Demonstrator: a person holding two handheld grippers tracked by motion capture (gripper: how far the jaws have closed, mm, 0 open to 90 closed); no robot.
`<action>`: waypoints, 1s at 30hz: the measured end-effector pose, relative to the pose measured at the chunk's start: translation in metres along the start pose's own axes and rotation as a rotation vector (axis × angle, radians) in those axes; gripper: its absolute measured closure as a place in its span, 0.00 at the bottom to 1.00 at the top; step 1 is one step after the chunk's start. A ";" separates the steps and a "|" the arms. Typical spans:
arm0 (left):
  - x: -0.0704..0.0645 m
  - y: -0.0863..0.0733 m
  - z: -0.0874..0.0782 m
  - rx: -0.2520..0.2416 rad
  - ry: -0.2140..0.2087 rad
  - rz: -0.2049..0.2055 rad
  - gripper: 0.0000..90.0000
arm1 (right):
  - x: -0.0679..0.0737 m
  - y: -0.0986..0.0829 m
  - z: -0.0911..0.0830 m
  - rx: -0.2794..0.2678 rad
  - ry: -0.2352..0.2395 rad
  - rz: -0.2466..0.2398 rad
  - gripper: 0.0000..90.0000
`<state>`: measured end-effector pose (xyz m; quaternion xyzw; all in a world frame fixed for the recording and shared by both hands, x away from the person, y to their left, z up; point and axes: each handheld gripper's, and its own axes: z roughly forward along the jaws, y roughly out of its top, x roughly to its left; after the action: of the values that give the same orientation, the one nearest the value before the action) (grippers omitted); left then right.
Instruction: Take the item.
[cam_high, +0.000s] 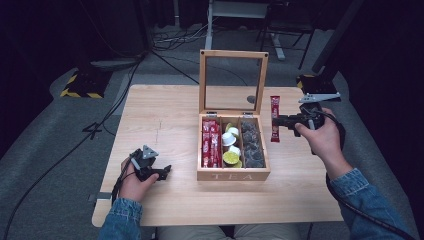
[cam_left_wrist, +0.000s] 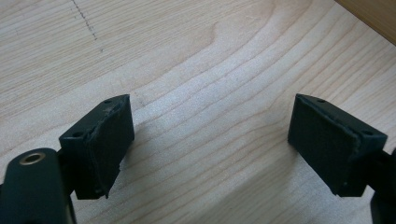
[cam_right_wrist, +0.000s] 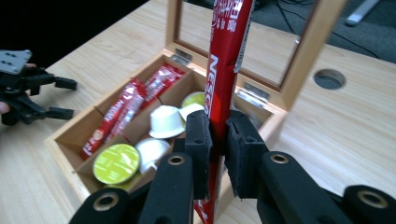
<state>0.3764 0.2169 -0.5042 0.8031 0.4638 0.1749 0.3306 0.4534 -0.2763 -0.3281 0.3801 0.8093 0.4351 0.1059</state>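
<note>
A wooden tea box (cam_high: 234, 175) (cam_right_wrist: 70, 135) with its glass lid raised stands mid-table. It holds red coffee sticks (cam_high: 211, 144) (cam_right_wrist: 126, 105), white and green pods (cam_high: 231, 147) (cam_right_wrist: 116, 163) and dark packets (cam_high: 252, 145). My right gripper (cam_high: 278, 121) (cam_right_wrist: 217, 149) is shut on a red coffee stick (cam_high: 274, 117) (cam_right_wrist: 226, 60), held just right of the box and above the table. My left gripper (cam_high: 166, 171) (cam_left_wrist: 210, 144) rests open over bare wood left of the box, with nothing between its jaws.
The light wooden table (cam_high: 160, 120) has a round cable hole (cam_high: 251, 99) (cam_right_wrist: 329, 78) behind the box. Cables and desk legs lie on the grey floor beyond the far edge. A black and yellow base (cam_high: 82, 85) stands at the far left.
</note>
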 end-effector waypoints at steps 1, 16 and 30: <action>0.000 0.000 0.000 0.000 0.000 0.000 0.16 | -0.003 -0.002 -0.001 0.004 -0.006 0.008 0.89; 0.000 0.000 0.000 -0.001 0.002 -0.001 0.17 | -0.037 -0.033 -0.009 0.015 -0.086 0.095 0.89; -0.001 0.000 0.000 0.004 0.008 -0.006 0.16 | -0.061 -0.072 0.006 0.081 -0.113 0.176 0.89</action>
<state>0.3759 0.2159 -0.5039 0.8017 0.4679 0.1763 0.3275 0.4612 -0.3398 -0.3981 0.4776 0.7824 0.3877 0.0975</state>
